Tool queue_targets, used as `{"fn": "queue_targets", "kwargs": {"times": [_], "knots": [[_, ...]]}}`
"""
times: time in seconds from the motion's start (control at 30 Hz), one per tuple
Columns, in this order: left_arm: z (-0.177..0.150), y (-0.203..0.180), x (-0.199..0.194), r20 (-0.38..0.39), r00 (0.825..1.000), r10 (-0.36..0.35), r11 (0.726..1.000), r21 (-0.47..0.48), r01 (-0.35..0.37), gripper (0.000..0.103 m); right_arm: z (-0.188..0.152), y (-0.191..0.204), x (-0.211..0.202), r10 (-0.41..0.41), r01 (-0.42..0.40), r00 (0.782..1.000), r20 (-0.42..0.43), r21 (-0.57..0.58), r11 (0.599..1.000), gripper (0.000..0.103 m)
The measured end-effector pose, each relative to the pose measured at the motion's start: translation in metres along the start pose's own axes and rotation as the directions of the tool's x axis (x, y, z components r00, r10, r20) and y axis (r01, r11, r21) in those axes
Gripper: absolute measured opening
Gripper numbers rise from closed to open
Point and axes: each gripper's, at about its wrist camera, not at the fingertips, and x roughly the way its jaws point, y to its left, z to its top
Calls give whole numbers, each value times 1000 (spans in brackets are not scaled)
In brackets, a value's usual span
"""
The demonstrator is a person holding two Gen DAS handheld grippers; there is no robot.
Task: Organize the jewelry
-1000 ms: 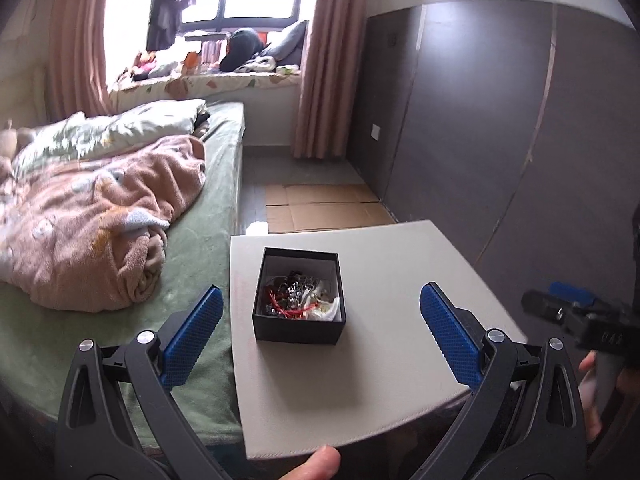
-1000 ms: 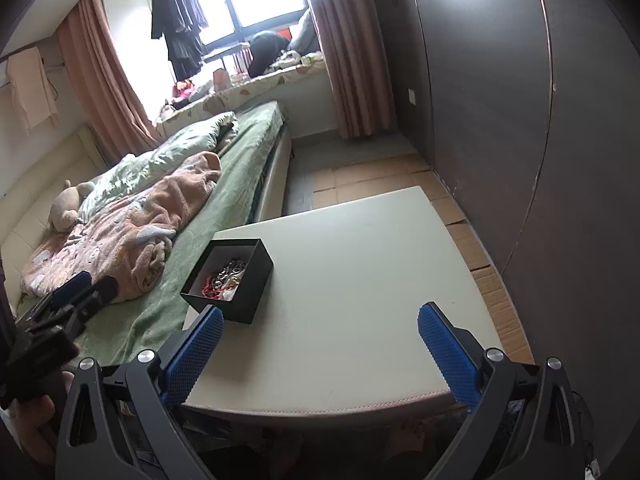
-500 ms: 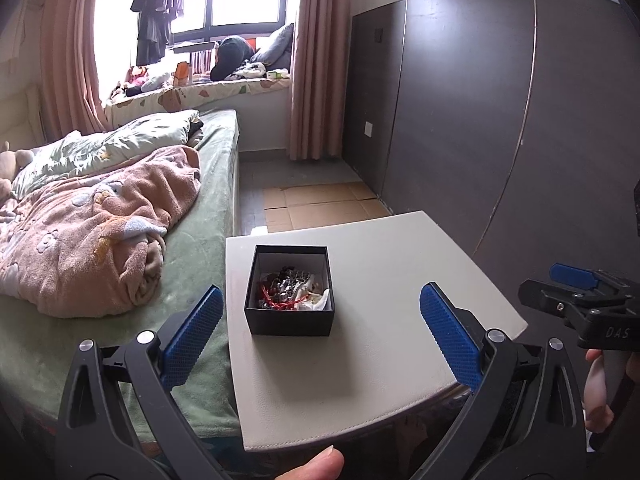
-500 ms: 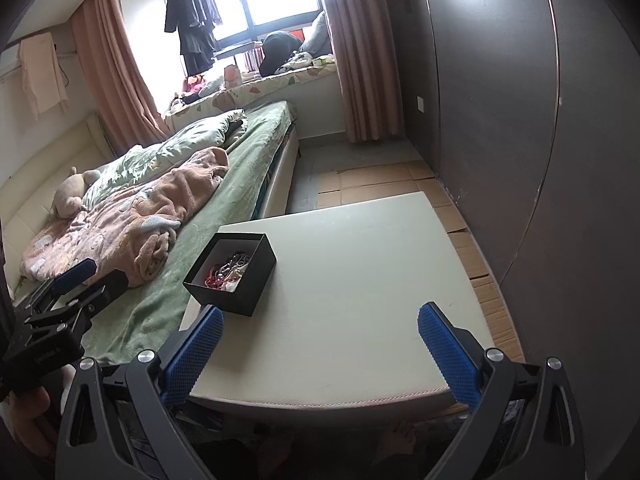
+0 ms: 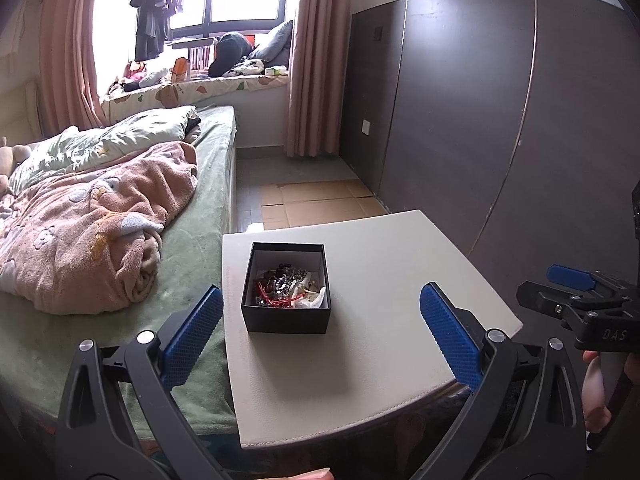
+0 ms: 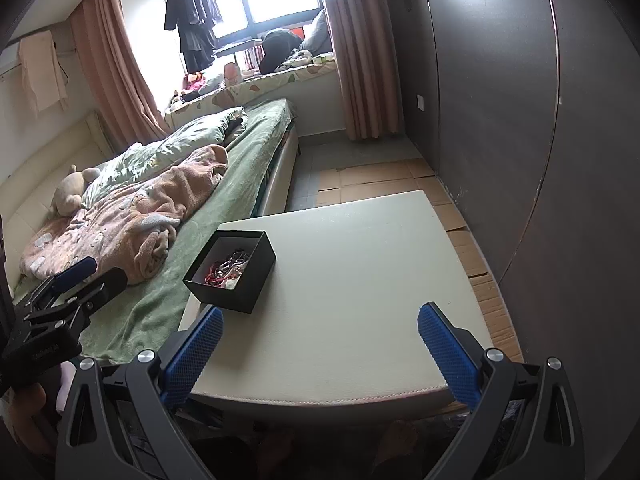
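- both claws hang back from the work: the left gripper [image 5: 320,330] is spread wide and empty, level with the near end of the black box [image 5: 286,287], and the right gripper [image 6: 320,352] is just as wide and empty over the near edge of the table [image 6: 360,280].
- black box sits on the table's left side, close to the edge that meets the bed [image 5: 192,240], with its lid off.
- risk one: a push from the right could slide the light box toward that edge and tip it onto the bed cover.
- risk two: the jewelry [image 5: 286,286] is one knot, so pulling a single piece may drag others out or lift the box with it.
- risk three: a wide pad may catch the box wall on the way in.
- jewelry looks like a tangle of dark beads, silvery chain and a red cord, with some pale pieces at the right; single items are too small to sort out.
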Motion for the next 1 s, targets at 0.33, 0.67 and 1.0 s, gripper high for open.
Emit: {"fn": "queue_targets", "kwargs": {"times": [0.33, 0.67, 1.0], "knots": [[0, 0, -1, 3, 1000, -5, 1000, -3, 5, 98, 2, 3, -2, -6, 6, 1000, -3, -15, 1000, 96], [0, 1, 1, -7, 1000, -2, 1000, 4, 2, 98, 3, 5, -5, -18, 18, 1000, -3, -23, 1000, 96], [-1, 1, 1, -17, 1000, 0, 1000, 2, 0, 98, 2, 4, -5, -24, 24, 1000, -8, -26, 999, 96]]}}
